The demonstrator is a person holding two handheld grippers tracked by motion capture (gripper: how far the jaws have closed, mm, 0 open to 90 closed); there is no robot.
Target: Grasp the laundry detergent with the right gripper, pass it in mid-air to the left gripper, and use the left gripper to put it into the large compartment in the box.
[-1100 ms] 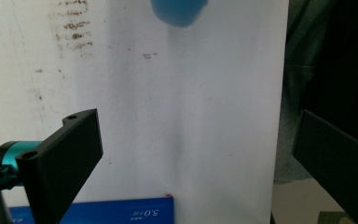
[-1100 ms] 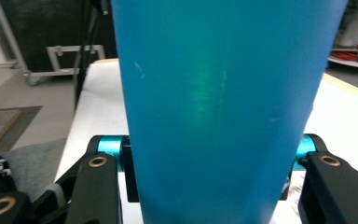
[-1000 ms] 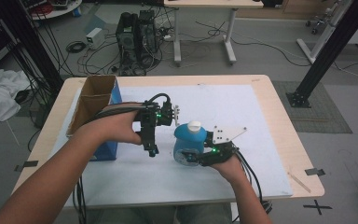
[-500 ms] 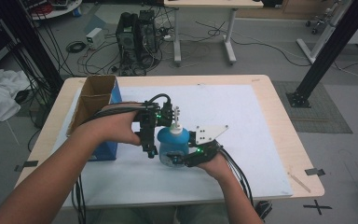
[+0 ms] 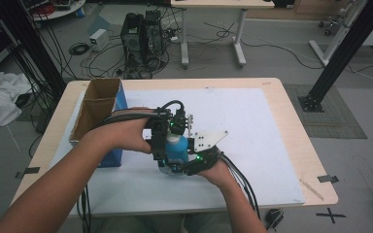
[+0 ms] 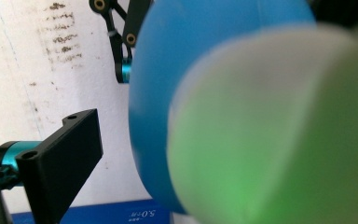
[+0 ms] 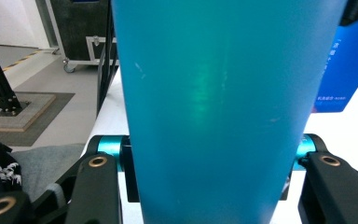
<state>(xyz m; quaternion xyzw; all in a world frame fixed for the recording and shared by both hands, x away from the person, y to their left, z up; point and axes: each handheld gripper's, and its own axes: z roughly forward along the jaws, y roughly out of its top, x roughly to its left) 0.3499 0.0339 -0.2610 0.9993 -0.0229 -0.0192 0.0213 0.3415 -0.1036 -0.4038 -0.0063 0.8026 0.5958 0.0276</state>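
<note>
So the right gripper (image 5: 187,162) has its jaws clamped on either side of the blue bottle (image 7: 228,107), down low on the body, and in its own view the bottle sits square between the two black jaws. The left gripper (image 5: 167,138) is right above it, coming down over the bottle's top. In the left gripper view one black jaw sits apart to the side of the bottle with white mat showing between them, and the other jaw is lost behind a big blurry pale cap (image 6: 270,135), so I honestly can't tell if that one is gripping anything or just hanging spread around the cap.

What could go sideways: if the left one twists or pulls on the cap while the right's hold is that low, I'd guess the smooth bottle could spin or tip in the jaws.

Outward from there: the white mat (image 5: 252,121) under both grippers, and an open cardboard box (image 5: 94,104) with a blue side beyond the left gripper. The bottle's base is hidden by the hands in the high view.
</note>
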